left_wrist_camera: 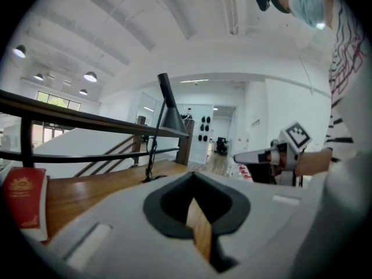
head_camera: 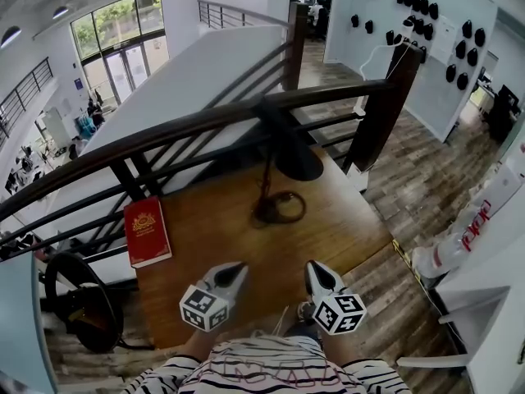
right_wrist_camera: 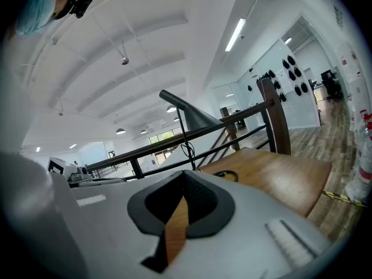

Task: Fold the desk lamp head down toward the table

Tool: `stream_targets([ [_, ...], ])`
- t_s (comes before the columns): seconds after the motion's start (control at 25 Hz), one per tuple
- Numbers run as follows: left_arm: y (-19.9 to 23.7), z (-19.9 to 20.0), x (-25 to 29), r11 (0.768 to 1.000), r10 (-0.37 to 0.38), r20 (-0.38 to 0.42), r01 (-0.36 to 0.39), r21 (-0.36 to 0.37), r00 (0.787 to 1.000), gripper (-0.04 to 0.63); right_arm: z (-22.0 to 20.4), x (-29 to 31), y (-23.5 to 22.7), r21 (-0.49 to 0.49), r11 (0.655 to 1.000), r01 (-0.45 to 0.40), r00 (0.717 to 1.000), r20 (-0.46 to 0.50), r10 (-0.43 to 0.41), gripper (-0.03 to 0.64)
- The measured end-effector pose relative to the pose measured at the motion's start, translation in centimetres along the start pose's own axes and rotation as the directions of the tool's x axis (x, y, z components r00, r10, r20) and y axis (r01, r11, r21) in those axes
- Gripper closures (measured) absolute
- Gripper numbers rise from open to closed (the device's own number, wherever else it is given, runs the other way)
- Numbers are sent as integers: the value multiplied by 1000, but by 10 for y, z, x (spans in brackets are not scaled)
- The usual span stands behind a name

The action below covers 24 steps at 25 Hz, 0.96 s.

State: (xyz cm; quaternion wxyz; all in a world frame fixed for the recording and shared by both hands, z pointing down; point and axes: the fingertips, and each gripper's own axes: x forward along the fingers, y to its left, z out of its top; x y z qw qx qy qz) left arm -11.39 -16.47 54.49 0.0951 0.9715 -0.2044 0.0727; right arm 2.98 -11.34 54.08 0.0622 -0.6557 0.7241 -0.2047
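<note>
A black desk lamp point(head_camera: 279, 158) stands at the far middle of the wooden table point(head_camera: 213, 220), its round base point(head_camera: 277, 208) circled by a cord and its cone shade point(head_camera: 298, 161) hanging over the back edge. Both grippers hover over the table's near edge, well short of the lamp. My left gripper point(head_camera: 235, 271) is shut and empty, and so is my right gripper point(head_camera: 315, 269). In the left gripper view the lamp point(left_wrist_camera: 170, 112) rises ahead beyond the shut left gripper point(left_wrist_camera: 195, 180). In the right gripper view the lamp point(right_wrist_camera: 195, 115) stands ahead of the right gripper point(right_wrist_camera: 185, 180).
A red book point(head_camera: 147, 231) lies on the table's left side. A dark wooden railing point(head_camera: 197, 130) runs right behind the table and the lamp. A round black object point(head_camera: 78, 302) stands on the floor to the left, and white furniture point(head_camera: 484, 286) to the right.
</note>
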Motion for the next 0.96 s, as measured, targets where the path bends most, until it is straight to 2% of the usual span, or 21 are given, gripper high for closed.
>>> stream_targets([
  [0.4,-13,2,-7,1000,-15,15,14,27,1000,592,-4,-10,5,-20,1000,-3,1000,-1,3,614],
  [0.96,-23,4,-9,1000,-2,20,2,22,1000,593,-3,-21,2,-32,999,4,1000,-6,-4,614],
])
